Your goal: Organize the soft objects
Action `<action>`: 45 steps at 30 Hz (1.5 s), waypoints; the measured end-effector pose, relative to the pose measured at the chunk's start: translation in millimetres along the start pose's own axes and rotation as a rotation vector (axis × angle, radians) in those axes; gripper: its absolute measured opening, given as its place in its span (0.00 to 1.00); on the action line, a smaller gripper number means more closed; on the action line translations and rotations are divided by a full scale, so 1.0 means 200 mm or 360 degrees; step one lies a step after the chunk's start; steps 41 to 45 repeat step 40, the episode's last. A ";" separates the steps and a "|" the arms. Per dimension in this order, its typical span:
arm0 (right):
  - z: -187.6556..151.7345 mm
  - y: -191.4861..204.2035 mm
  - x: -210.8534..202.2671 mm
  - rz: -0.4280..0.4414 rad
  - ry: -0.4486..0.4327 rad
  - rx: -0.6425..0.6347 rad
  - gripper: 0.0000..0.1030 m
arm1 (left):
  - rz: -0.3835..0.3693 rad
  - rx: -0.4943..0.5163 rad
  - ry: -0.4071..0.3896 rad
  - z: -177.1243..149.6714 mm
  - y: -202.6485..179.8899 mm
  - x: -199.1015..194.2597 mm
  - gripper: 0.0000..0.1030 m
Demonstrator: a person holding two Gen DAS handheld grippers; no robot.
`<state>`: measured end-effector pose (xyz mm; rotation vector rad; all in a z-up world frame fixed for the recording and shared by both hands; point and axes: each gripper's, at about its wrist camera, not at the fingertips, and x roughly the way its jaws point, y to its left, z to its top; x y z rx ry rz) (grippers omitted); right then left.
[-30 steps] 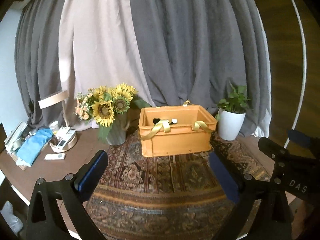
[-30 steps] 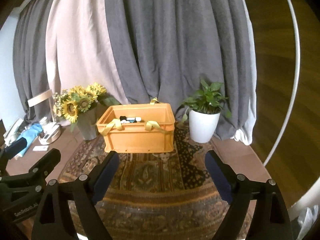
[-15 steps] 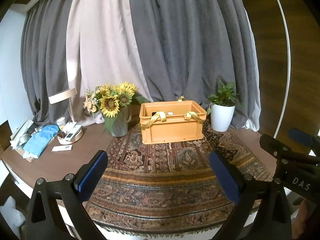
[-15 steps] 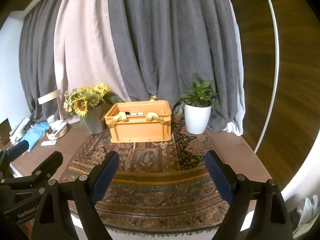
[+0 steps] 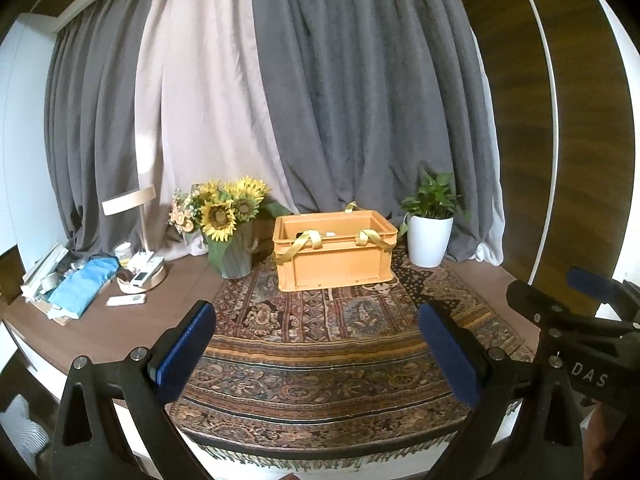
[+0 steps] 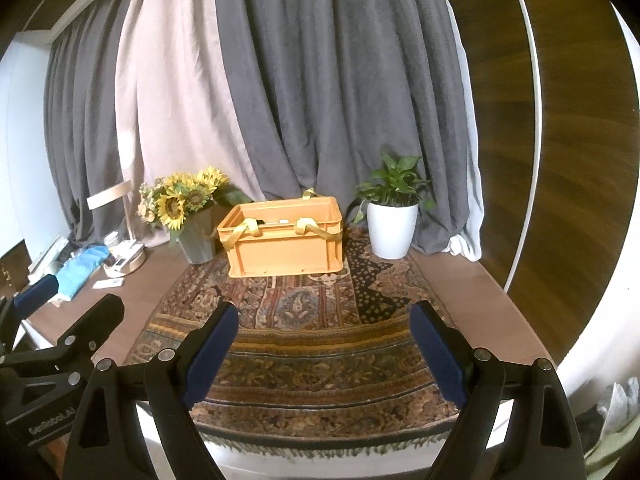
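An orange crate (image 5: 334, 254) with yellow ribbon handles stands at the back of a patterned rug (image 5: 320, 344); it also shows in the right wrist view (image 6: 284, 246). Small white and dark items lie inside it, mostly hidden by the rim. My left gripper (image 5: 316, 332) is open and empty, well in front of the crate over the rug's near edge. My right gripper (image 6: 322, 338) is open and empty at about the same distance. The right gripper shows at the right edge of the left wrist view (image 5: 576, 320), and the left gripper at the left edge of the right wrist view (image 6: 60, 344).
A vase of sunflowers (image 5: 230, 224) stands left of the crate and a white potted plant (image 5: 430, 226) right of it. On the left of the table lie a blue cloth (image 5: 86, 284), a round tray with remotes (image 5: 142, 274) and a lamp (image 5: 132, 202). Curtains hang behind.
Both grippers have pulled back from the crate and away from the table. The crate looks smaller and the rug's fringed near edge has come into view. Both stay open.
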<state>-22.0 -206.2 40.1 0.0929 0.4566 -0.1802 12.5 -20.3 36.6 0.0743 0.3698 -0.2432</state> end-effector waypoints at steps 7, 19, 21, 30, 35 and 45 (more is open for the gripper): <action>-0.01 -0.01 -0.03 0.0000 0.0003 0.0005 0.86 | -0.0007 0.0019 -0.0008 0.00 -0.03 -0.04 1.00; -0.01 -0.01 -0.06 -0.0032 -0.0026 -0.0002 0.86 | -0.0036 0.0034 -0.0014 -0.01 -0.04 -0.06 1.00; -0.01 -0.01 -0.06 -0.0029 -0.0025 -0.0004 0.86 | -0.0037 0.0036 -0.0017 -0.01 -0.05 -0.06 1.00; -0.01 0.00 -0.06 -0.0041 -0.0027 -0.0006 0.86 | -0.0025 0.0046 -0.0028 0.00 -0.05 -0.06 1.00; -0.01 0.00 -0.06 -0.0046 -0.0022 -0.0007 0.86 | -0.0020 0.0042 -0.0025 -0.01 -0.06 -0.06 1.00; 0.00 -0.01 -0.05 -0.0048 -0.0012 -0.0004 0.86 | -0.0033 0.0038 -0.0008 0.00 -0.05 -0.04 1.00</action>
